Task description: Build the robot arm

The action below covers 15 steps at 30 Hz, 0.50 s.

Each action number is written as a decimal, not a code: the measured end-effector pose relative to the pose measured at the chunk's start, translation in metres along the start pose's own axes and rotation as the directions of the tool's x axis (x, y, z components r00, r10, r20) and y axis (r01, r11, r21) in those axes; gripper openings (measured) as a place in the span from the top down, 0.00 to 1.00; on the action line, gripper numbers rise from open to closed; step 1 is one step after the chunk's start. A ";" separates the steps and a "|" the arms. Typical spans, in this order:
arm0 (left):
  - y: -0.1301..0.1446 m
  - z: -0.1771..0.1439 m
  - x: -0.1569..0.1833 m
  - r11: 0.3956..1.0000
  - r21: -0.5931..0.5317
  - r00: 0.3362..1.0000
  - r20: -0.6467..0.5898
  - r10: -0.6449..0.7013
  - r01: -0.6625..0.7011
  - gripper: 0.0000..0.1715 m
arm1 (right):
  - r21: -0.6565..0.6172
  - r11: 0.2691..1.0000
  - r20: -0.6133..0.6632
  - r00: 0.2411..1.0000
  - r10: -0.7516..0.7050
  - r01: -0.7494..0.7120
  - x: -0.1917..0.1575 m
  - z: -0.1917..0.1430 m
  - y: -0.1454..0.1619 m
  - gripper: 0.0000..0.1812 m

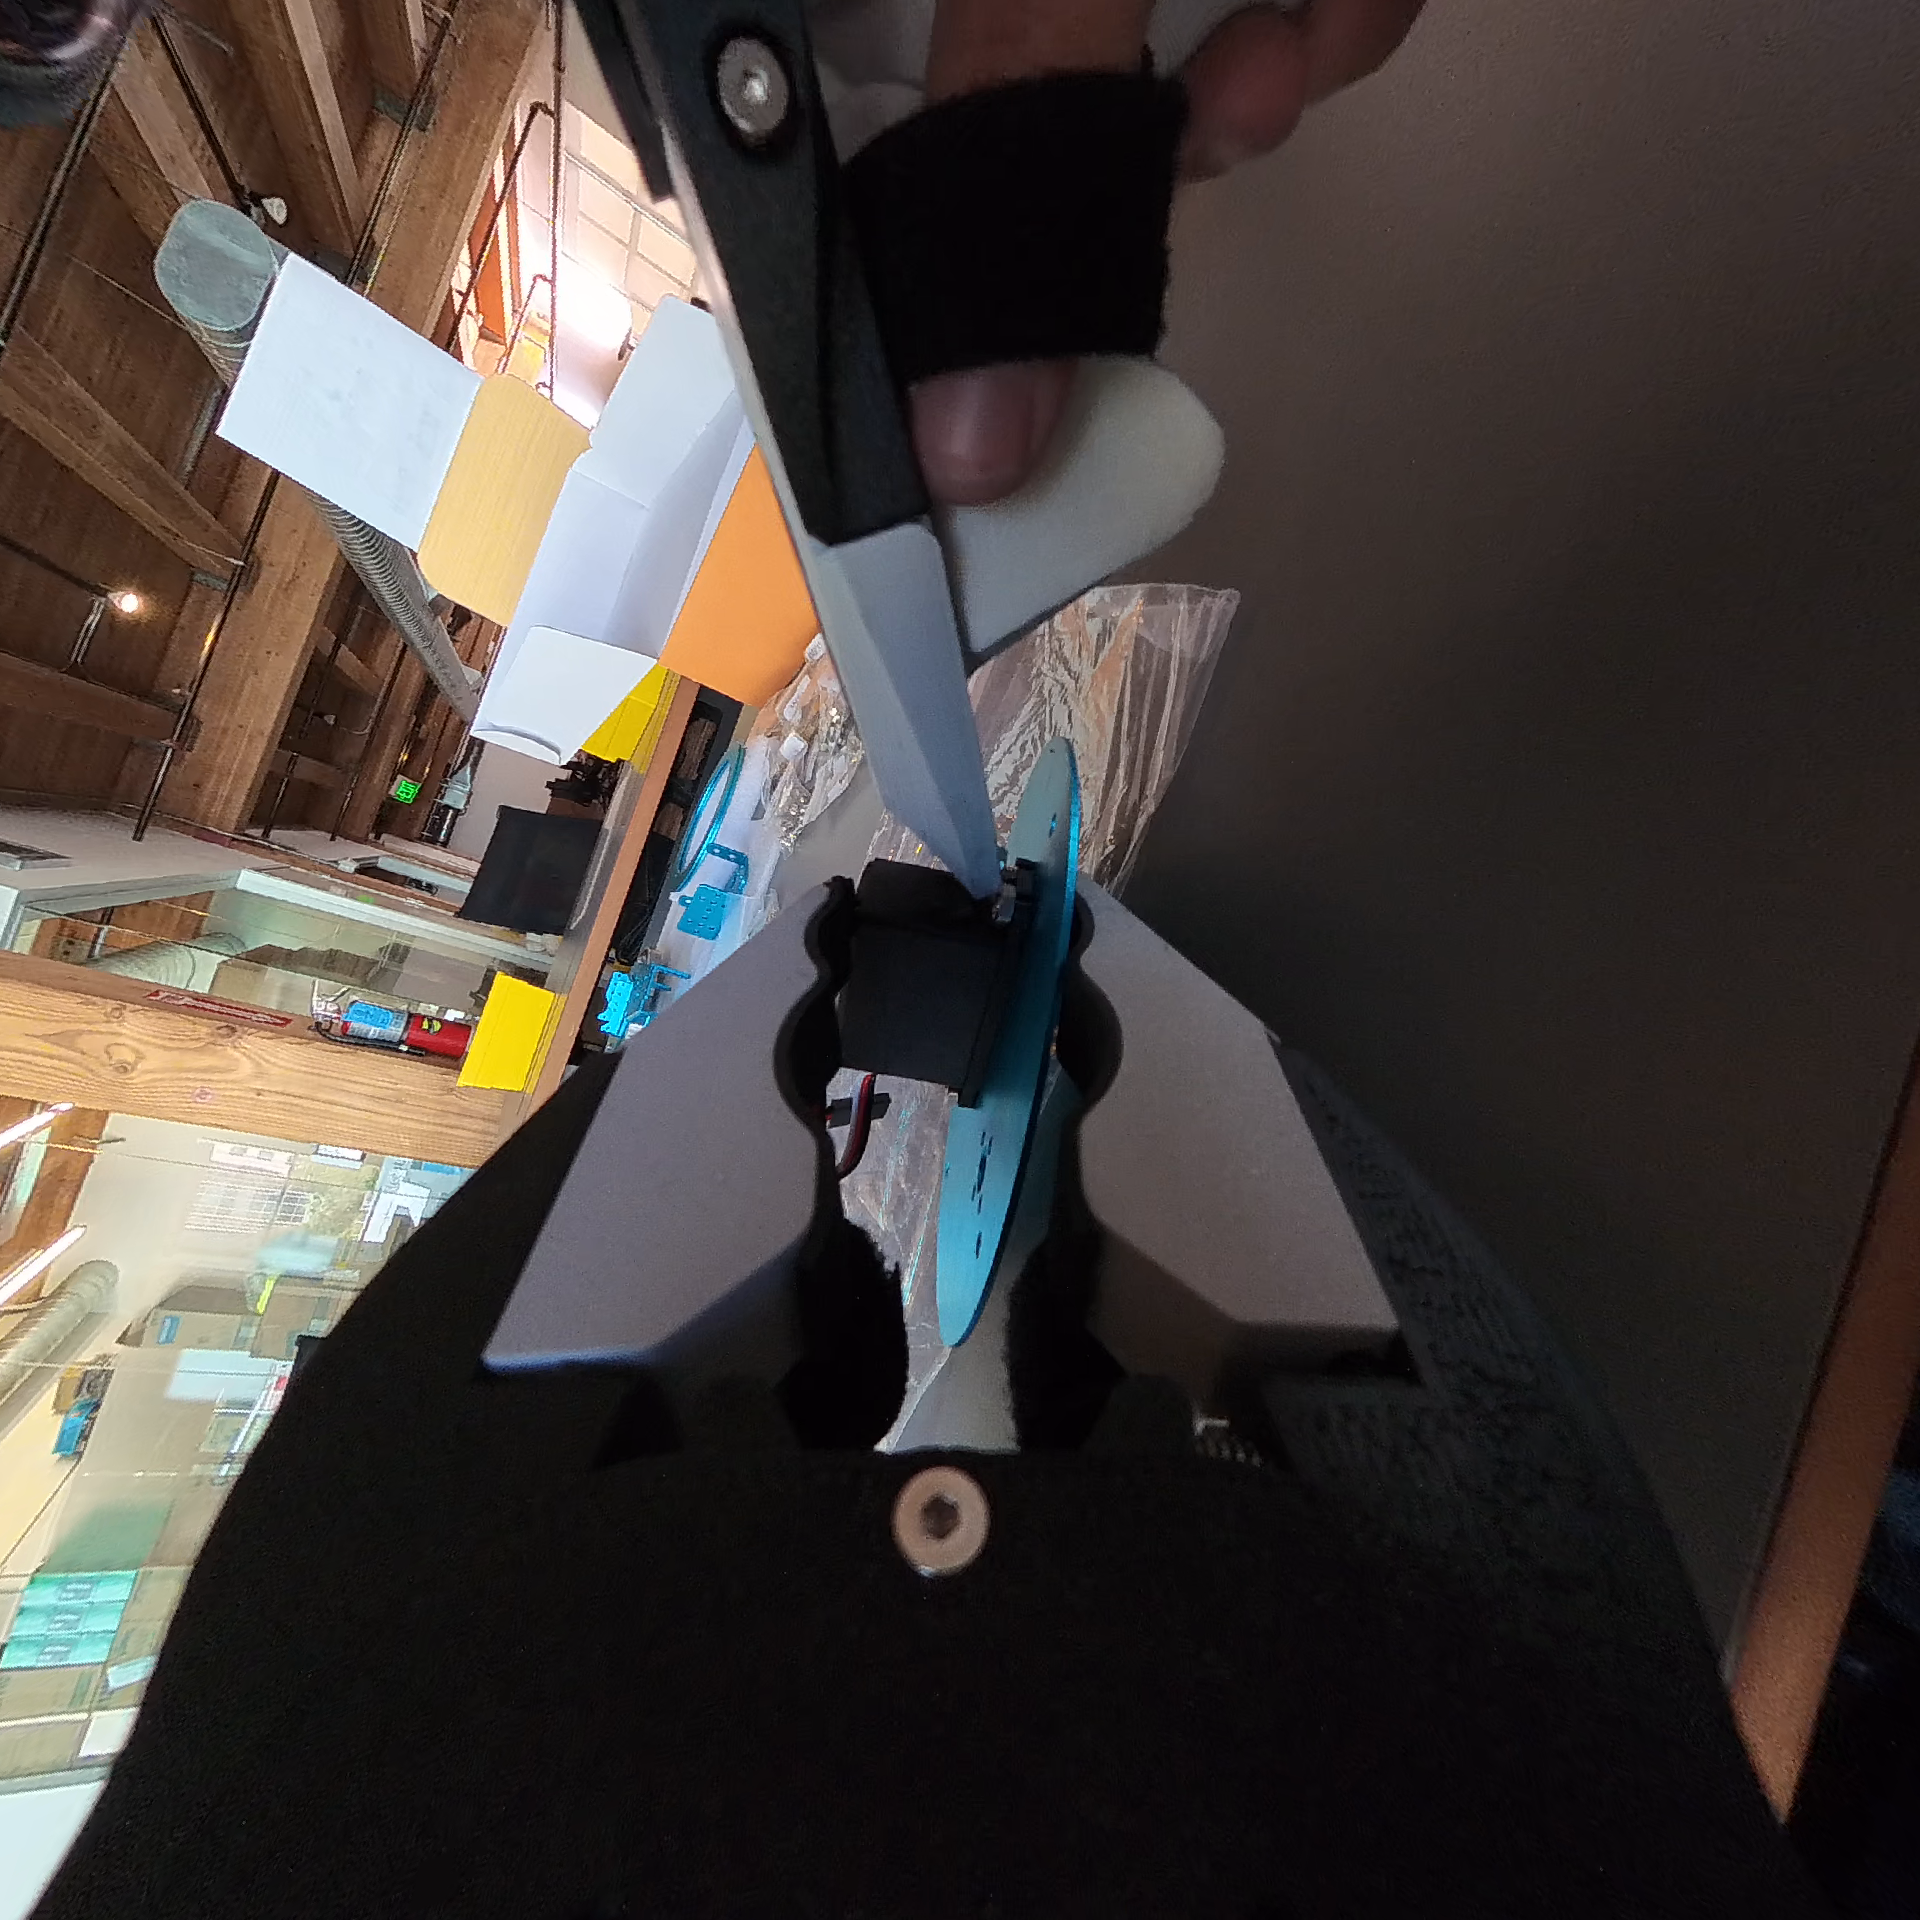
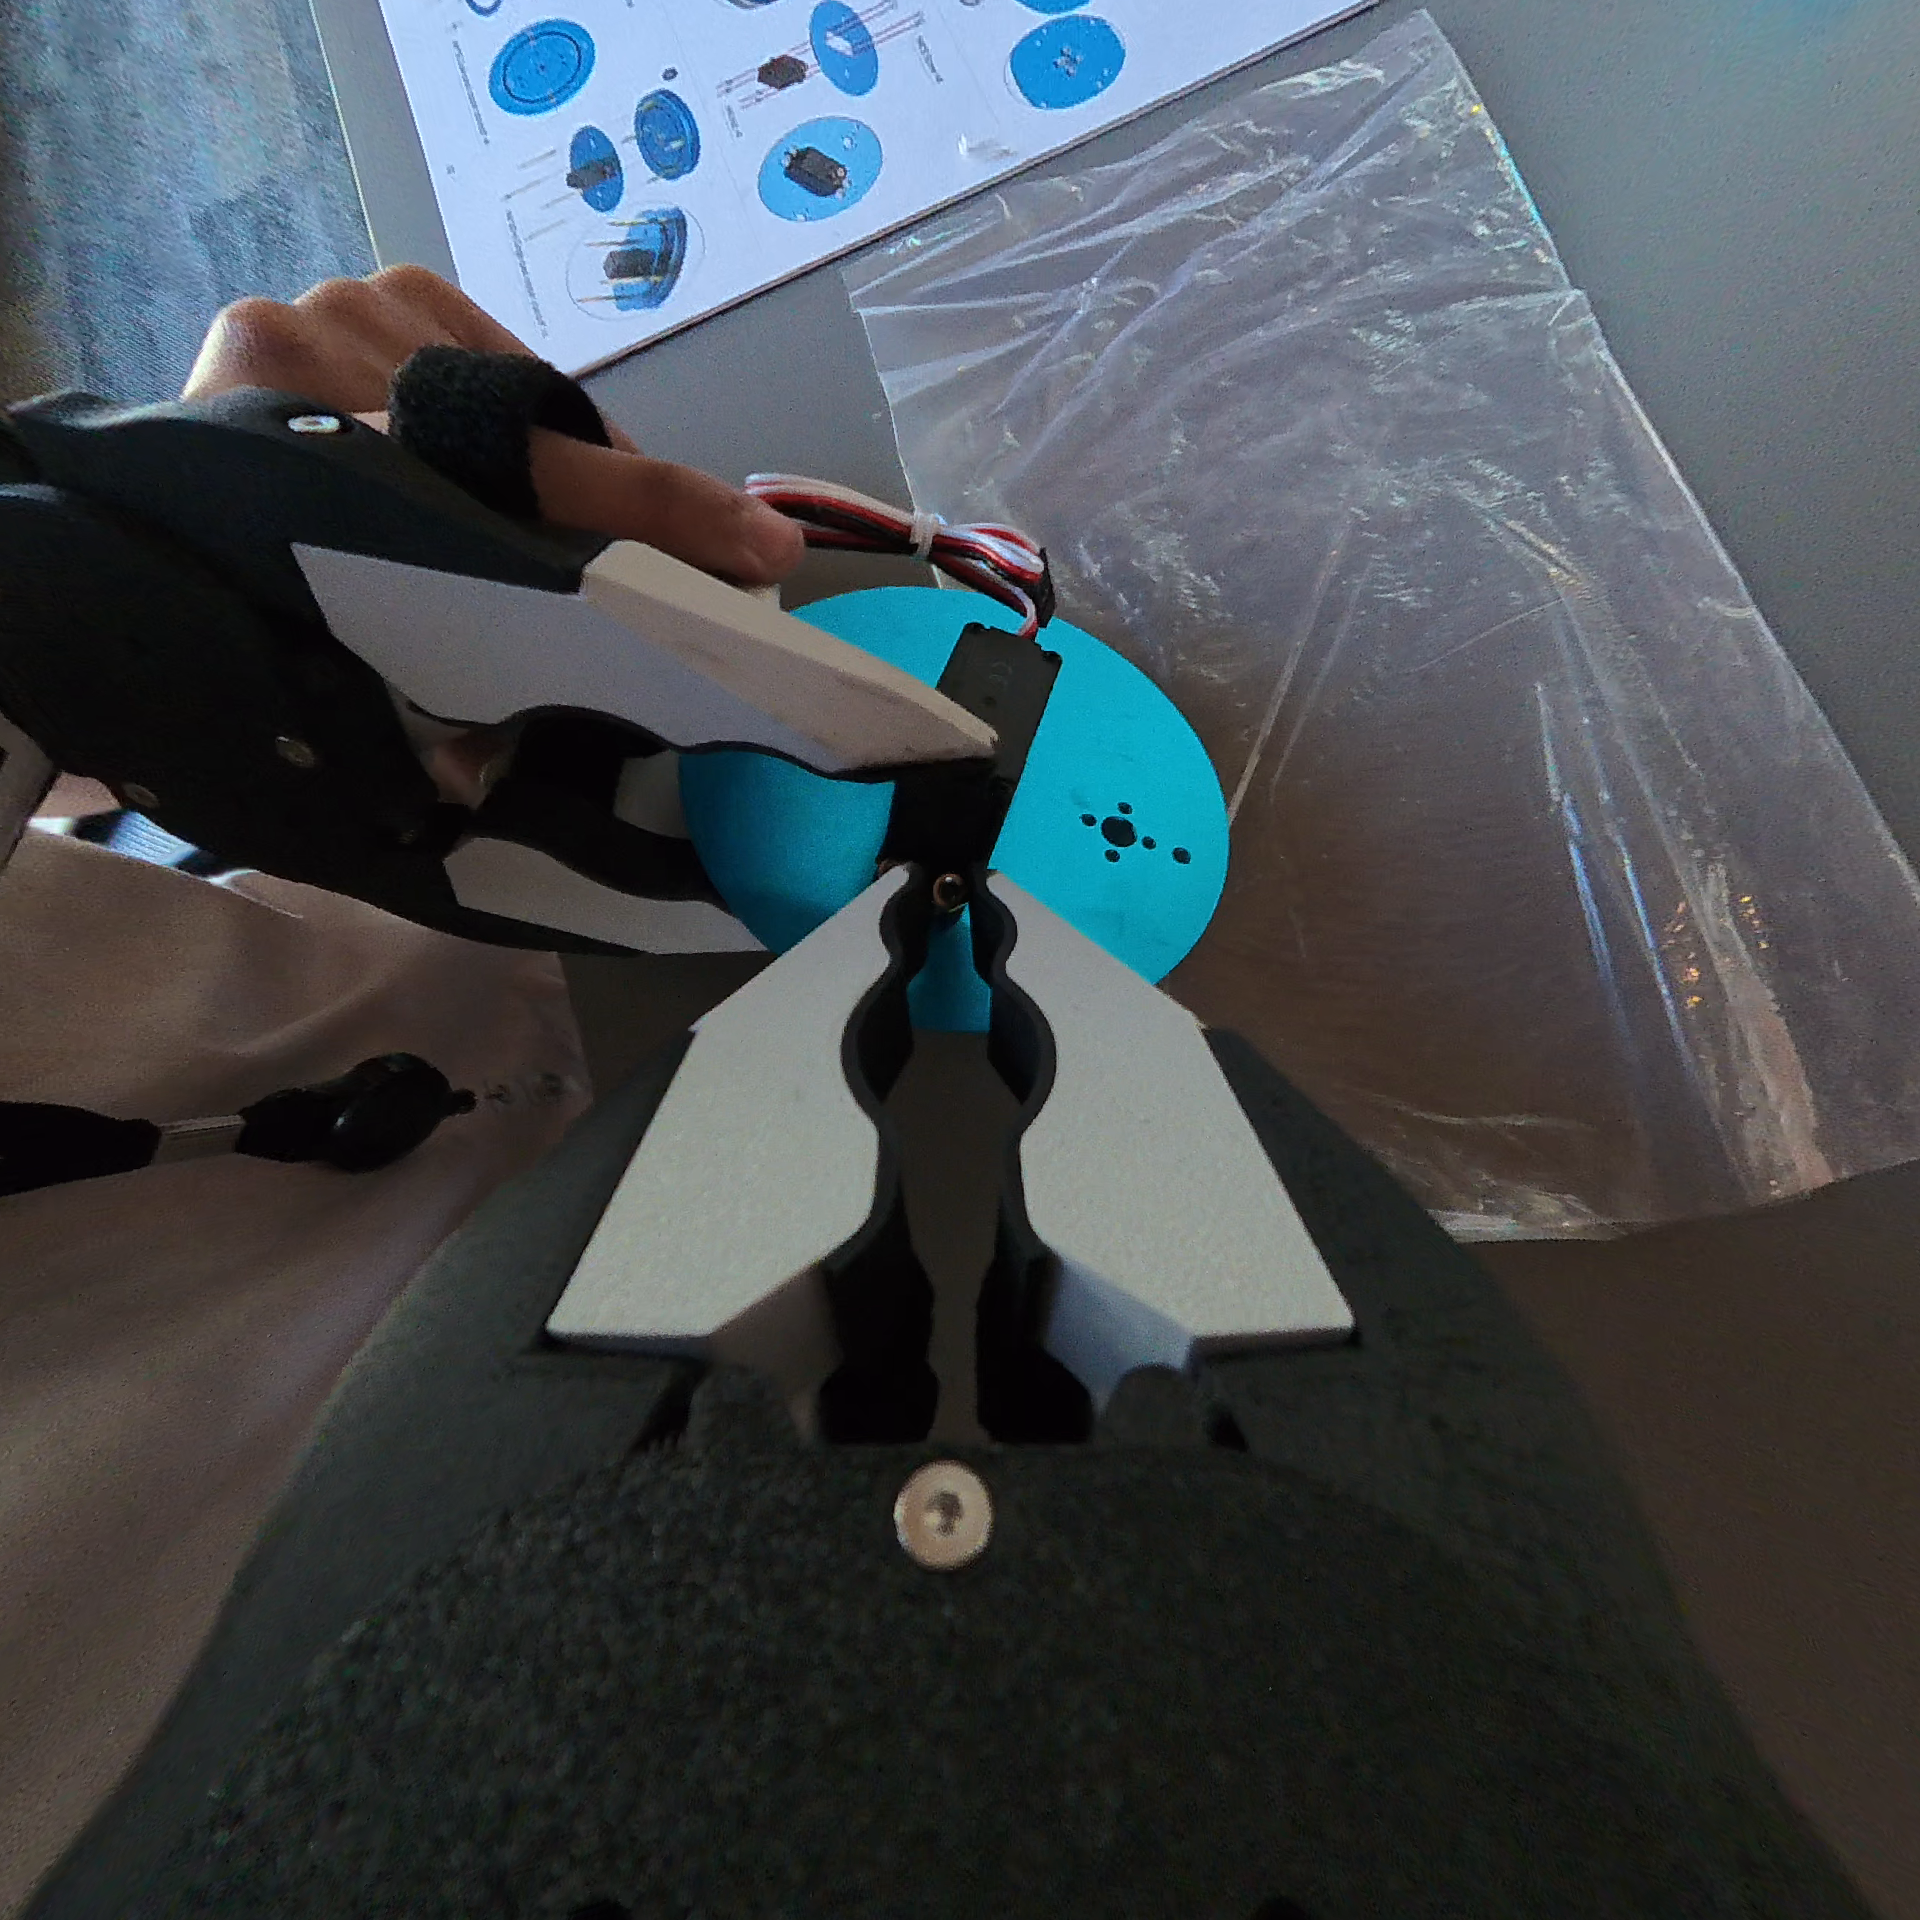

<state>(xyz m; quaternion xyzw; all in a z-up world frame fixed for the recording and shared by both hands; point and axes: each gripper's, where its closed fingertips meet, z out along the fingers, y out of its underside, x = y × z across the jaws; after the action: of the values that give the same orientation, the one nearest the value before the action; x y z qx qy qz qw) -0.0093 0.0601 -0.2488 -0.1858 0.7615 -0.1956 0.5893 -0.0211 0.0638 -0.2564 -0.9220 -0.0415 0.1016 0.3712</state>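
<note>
A loft-style workshop: heavy timber beams (image 1: pixel 260 1049) and a silver air duct (image 1: pixel 213 275) fill the left of the frame, blue metal kit parts (image 1: pixel 717 904) lie at centre, and an illustrated assembly sheet (image 2: pixel 790 135) sits on the grey table (image 2: pixel 1714 156).

Dim foreground, bright windows behind – fisheye-bent edges, soft background blur.

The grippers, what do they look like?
Both the left gripper and the right gripper have rough black bodies, a silver screw and pointed white fingers with wavy black inner edges. A black fabric strap wraps one finger.
</note>
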 end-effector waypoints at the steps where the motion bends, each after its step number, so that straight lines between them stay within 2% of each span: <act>1: 0.000 0.000 0.000 1.000 0.002 1.000 -0.001 -0.004 0.004 0.78 | 0.003 1.000 0.012 1.000 0.012 -0.012 0.000 0.000 0.000 0.96; 10: -0.001 -0.002 0.000 1.000 0.009 1.000 0.003 -0.018 0.018 0.78 | 0.037 0.997 0.068 0.995 0.072 -0.075 0.000 -0.003 0.001 0.93; 13: -0.001 -0.004 0.000 1.000 0.012 1.000 0.000 -0.012 0.012 0.78 | 0.047 0.999 -0.021 0.999 0.027 -0.026 0.026 -0.018 0.003 0.93; 15: -0.001 -0.006 -0.003 1.000 0.025 1.000 0.013 -0.006 0.006 0.78 | 0.131 0.991 -0.037 0.999 0.009 -0.004 0.043 -0.031 -0.010 0.94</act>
<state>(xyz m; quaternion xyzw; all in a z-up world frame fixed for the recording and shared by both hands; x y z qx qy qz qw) -0.0145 0.0612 -0.2448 -0.1820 0.7547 -0.2054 0.5959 0.0273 0.0566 -0.2346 -0.8977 -0.0247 0.0880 0.4311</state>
